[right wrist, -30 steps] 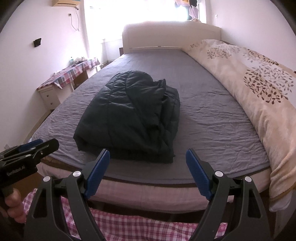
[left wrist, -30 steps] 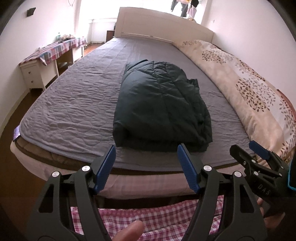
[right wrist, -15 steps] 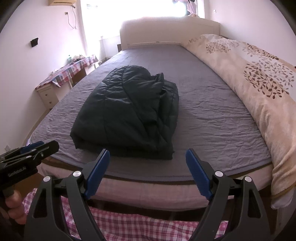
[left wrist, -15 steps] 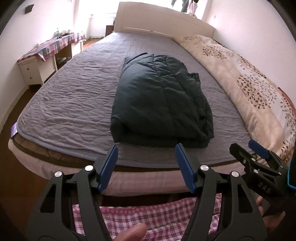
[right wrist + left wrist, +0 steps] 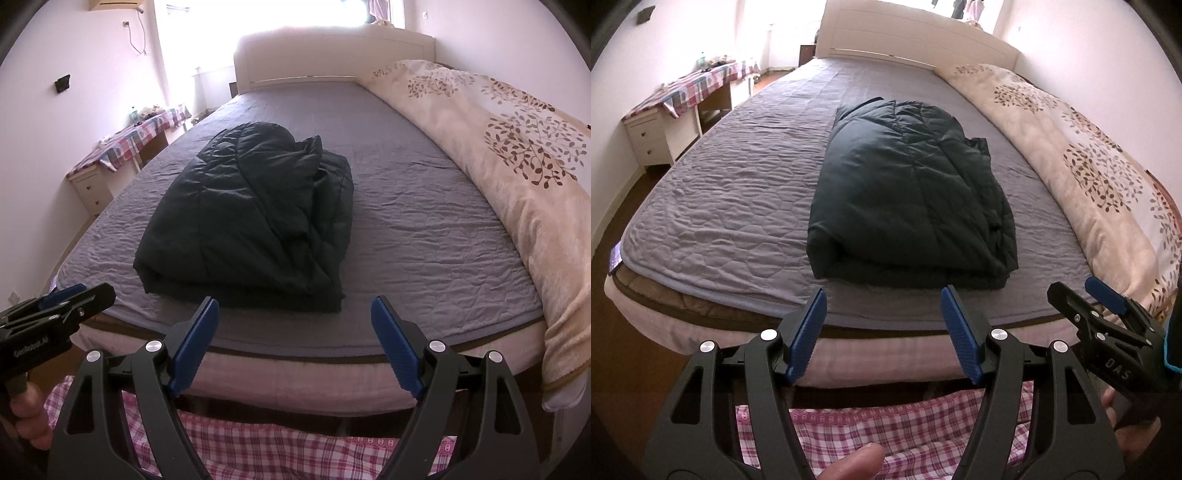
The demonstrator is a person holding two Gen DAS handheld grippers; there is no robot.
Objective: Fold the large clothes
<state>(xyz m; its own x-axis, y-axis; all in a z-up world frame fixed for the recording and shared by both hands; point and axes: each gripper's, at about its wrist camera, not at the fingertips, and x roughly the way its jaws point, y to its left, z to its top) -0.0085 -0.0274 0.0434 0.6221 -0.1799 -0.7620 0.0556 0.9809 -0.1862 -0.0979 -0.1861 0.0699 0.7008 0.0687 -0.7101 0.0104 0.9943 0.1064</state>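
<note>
A dark green quilted jacket [image 5: 908, 199] [image 5: 251, 221] lies folded into a thick bundle on the grey bedspread [image 5: 731, 199] [image 5: 424, 236], near the foot of the bed. My left gripper [image 5: 882, 295] hovers open just short of the bundle's near edge, nothing between its blue pads. My right gripper [image 5: 295, 304] is held open in the same way over the bed's foot edge, apart from the jacket. Each gripper shows in the other's view: the right one [image 5: 1086, 295] at the lower right, the left one [image 5: 85, 295] at the lower left.
A cream duvet with a brown tree print [image 5: 1089, 162] [image 5: 517, 155] runs along the bed's right side. A white headboard [image 5: 332, 55] closes the far end. A white desk with a checked cloth [image 5: 683, 99] stands left. Pink checked fabric [image 5: 277, 450] hangs below the grippers.
Both views have tipped down a little, so the jacket sits slightly closer. The left gripper's jaws stand a bit narrower than a second ago.
</note>
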